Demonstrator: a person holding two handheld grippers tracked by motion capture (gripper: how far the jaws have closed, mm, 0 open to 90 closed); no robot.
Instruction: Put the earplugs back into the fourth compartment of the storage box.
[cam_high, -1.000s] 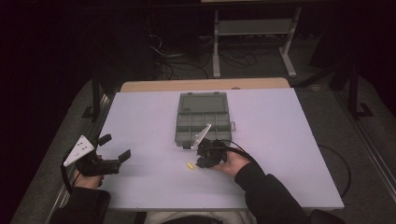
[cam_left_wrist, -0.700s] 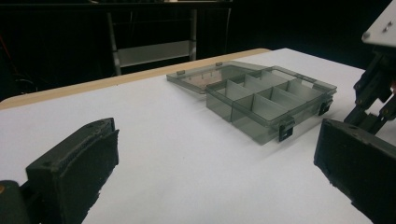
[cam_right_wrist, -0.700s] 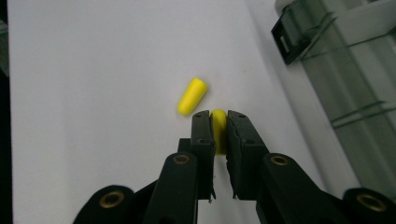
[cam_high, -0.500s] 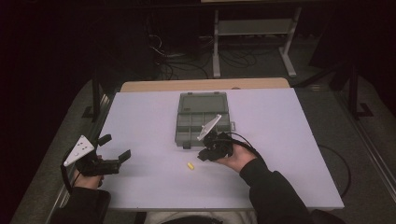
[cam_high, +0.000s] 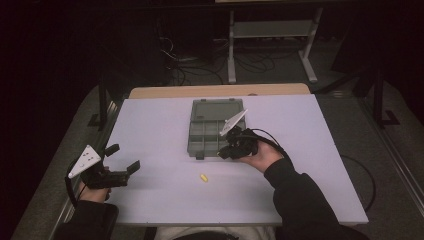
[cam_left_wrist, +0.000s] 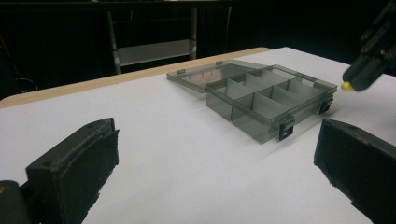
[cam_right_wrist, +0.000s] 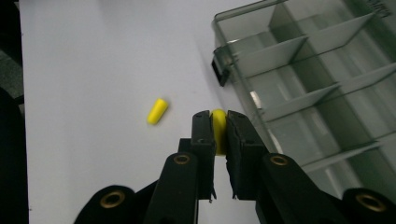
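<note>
A small yellow earplug (cam_right_wrist: 218, 122) is pinched between the jaws of my right gripper (cam_right_wrist: 217, 133), which is shut on it. That gripper (cam_high: 224, 153) hovers above the near right corner of the grey compartment box (cam_high: 210, 131). In the left gripper view the held earplug (cam_left_wrist: 346, 86) hangs beside the box (cam_left_wrist: 266, 100). A second yellow earplug (cam_high: 203, 177) lies loose on the white table; the right gripper view has it (cam_right_wrist: 157, 111) left of the jaws. My left gripper (cam_high: 123, 157) rests at the table's left edge, open (cam_left_wrist: 217, 144) with nothing between its jaws.
The box's clear lid (cam_high: 216, 106) lies folded back flat behind it. Its compartments (cam_right_wrist: 322, 70) look bare. The white table (cam_high: 310, 165) has a wooden strip (cam_high: 220, 90) along its far edge. A metal stand (cam_high: 270, 30) and cables sit on the dark floor beyond.
My right gripper has risen and moved up and right from beside the loose earplug to the box's near edge, carrying the held earplug. The left gripper has stayed put.
</note>
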